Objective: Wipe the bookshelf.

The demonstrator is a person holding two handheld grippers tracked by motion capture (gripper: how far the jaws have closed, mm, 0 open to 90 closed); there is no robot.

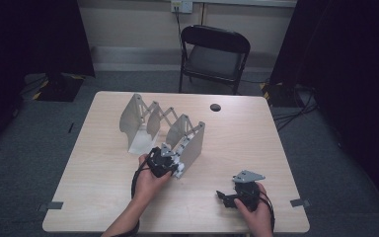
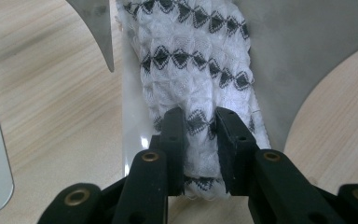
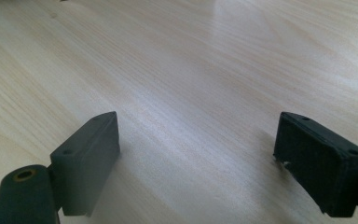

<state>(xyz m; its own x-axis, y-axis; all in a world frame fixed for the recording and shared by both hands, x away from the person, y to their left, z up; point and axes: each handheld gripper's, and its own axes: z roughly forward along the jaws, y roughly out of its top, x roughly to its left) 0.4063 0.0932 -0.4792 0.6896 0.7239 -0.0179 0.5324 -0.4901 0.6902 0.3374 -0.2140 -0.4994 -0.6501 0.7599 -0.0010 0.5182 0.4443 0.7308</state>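
The left gripper point(image 2: 200, 123) has its jaws closed on a rolled white knitted cloth point(image 2: 191, 60), the pads pressing into its near end at the lower centre of the left gripper view. The cloth is white with rows of black diamond marks running across a puckered, quilted-looking weave. It lies in a slot of the grey metal accordion rack point(image 1: 163, 129), between two of its upright plates, running from lower centre to the top of that view. In the high view the rack stands at the centre of the light wooden table point(image 1: 103, 192), with the left gripper point(image 1: 170, 160) at its near right end. The right gripper point(image 1: 222, 196) rests at the lower right of the table, well apart from the rack; its jaws stand wide apart over bare wood, with nothing between them.
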